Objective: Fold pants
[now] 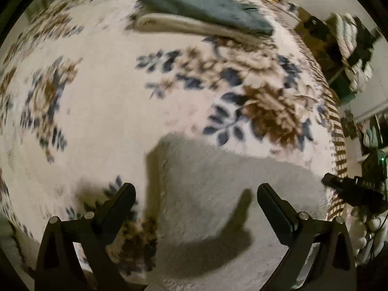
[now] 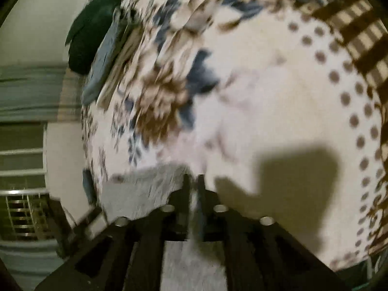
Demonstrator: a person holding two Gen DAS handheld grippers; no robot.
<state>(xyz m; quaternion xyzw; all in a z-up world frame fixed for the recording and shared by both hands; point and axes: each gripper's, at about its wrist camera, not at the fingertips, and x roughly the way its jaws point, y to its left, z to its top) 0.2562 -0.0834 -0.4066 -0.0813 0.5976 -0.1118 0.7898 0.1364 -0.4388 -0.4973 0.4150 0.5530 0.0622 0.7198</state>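
Pale grey fleece pants (image 1: 218, 194) lie flat on a floral blanket (image 1: 101, 101) that covers a bed. My left gripper (image 1: 196, 191) hovers over them, jaws wide open with nothing between them, its fingers (image 1: 121, 201) casting a shadow on the cloth. In the right wrist view the pants (image 2: 140, 189) fill the lower left. My right gripper (image 2: 193, 178) sits at their edge, its fingers (image 2: 185, 194) nearly together with a strip of the grey cloth in the narrow gap. The same gripper shows as a black shape (image 1: 349, 189) at the pants' right side.
A folded teal garment (image 1: 206, 7) rests on a folded cream one (image 1: 184, 25) at the far side of the bed. The blanket's striped border (image 1: 339, 145) marks the right edge, with shelves of clutter (image 1: 349, 38) beyond. A dark green bundle (image 2: 94, 29) lies at the far corner.
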